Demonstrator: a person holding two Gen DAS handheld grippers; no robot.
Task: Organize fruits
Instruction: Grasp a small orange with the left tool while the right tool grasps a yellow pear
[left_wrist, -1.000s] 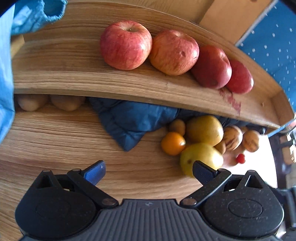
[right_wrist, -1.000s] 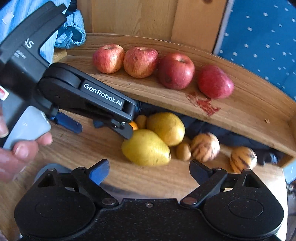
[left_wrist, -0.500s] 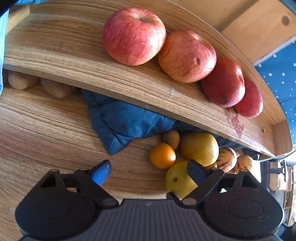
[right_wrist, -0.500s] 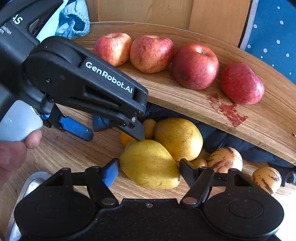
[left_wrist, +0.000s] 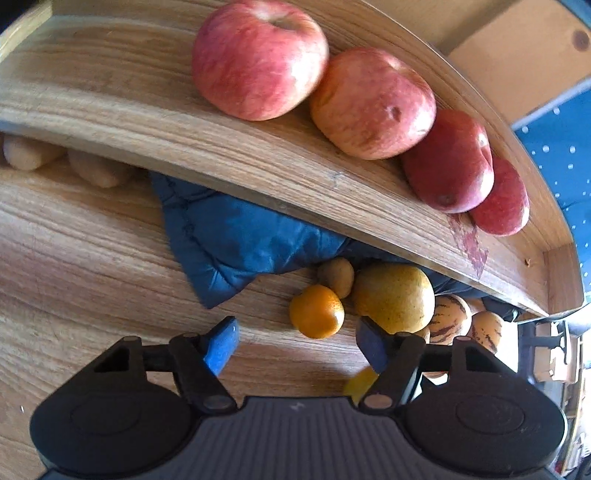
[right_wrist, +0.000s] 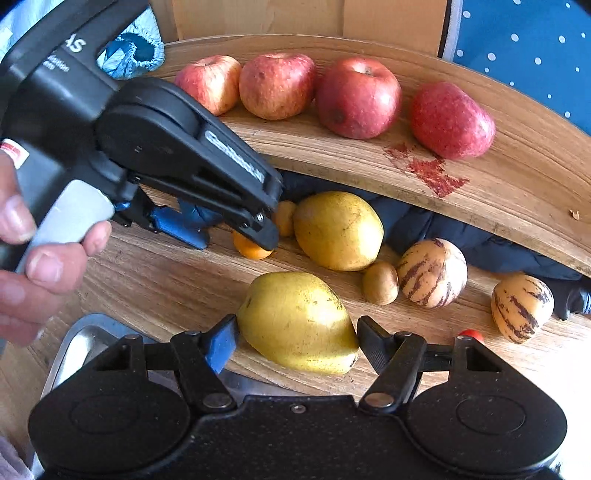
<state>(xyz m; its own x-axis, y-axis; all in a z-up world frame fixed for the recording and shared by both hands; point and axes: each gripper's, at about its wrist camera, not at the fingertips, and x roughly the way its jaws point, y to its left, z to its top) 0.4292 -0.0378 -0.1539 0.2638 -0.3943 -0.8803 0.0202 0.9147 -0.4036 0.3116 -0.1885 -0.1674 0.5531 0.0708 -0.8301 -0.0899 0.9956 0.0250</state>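
Note:
Several red apples (right_wrist: 357, 96) stand in a row on the upper wooden shelf (right_wrist: 498, 184). On the lower board lie two yellow pears, a small orange, small brown kiwis and striped melons. My right gripper (right_wrist: 295, 341) is shut on the near yellow pear (right_wrist: 299, 321), its fingers against both sides. My left gripper (left_wrist: 299, 341) is open and empty, just in front of the orange (left_wrist: 317, 311); it also shows in the right wrist view (right_wrist: 229, 236), reaching over the orange (right_wrist: 251, 249). The second pear (left_wrist: 393, 298) lies right of the orange.
A blue quilted cloth (left_wrist: 236, 240) lies under the shelf. Two striped melons (right_wrist: 432, 272) (right_wrist: 522, 306) and a kiwi (right_wrist: 380, 282) lie right of the pears. A tiny red fruit (right_wrist: 471, 334) is near my right finger. A metal tray rim (right_wrist: 81, 343) is at lower left.
My right gripper moved forward and closed on the near pear. My left gripper moved closer to the orange and narrowed its opening.

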